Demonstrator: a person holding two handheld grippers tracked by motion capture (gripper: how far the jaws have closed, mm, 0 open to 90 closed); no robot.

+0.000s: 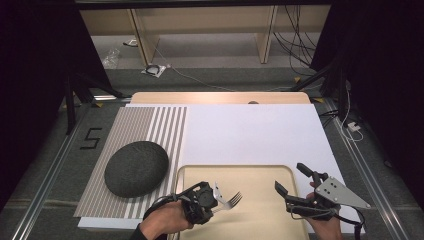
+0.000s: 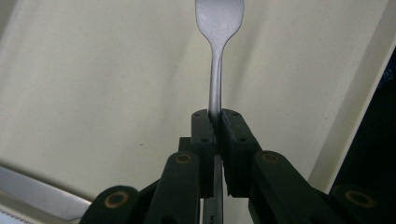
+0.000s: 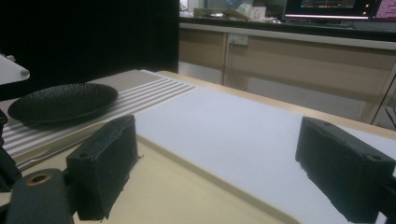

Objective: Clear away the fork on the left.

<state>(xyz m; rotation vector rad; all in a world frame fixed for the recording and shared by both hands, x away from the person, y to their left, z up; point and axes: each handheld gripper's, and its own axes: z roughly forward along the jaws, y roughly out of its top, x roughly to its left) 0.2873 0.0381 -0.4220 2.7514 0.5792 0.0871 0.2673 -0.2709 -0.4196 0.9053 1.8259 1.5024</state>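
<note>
Left gripper view: fingers (image 2: pixel 205 140) pinch fork (image 2: pixel 218 42) handle.

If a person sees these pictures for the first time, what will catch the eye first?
Probably the shiny metal fork, clamped by its handle in the left gripper above the pale beige tray. Next, the dark round textured plate on the grey striped mat at the left, and the right gripper, wide open.

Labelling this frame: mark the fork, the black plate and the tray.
fork (image 2: pixel 219 18): left gripper view, on the head below the tines.
black plate (image 1: pixel 136 168): high view, on its middle.
tray (image 1: pixel 260 210): high view, on its bare floor.
</note>
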